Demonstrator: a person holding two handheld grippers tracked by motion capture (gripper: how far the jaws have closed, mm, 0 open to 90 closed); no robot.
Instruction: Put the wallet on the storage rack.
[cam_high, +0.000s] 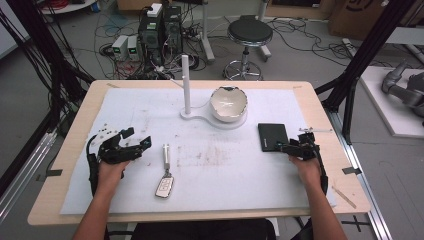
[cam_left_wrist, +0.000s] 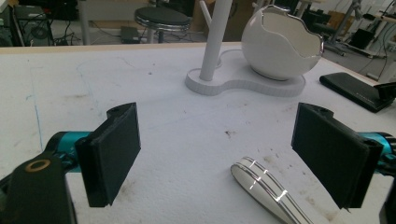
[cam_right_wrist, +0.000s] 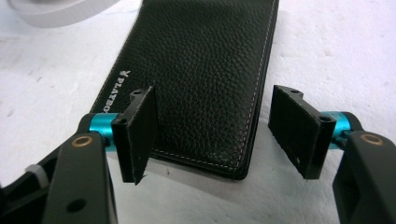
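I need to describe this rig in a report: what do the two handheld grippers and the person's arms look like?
Both the left gripper and the right gripper are black, angular frames with a black cable trailing back along each wrist. Up close, each has two flat black rectangular pads on turquoise metal collars, with brass-coloured rivets in the black linkage arms. The forearms are bare, with no sleeves in view.

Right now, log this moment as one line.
right claw: open, over wallet corner | left claw: open, by car key | bowl: on stand
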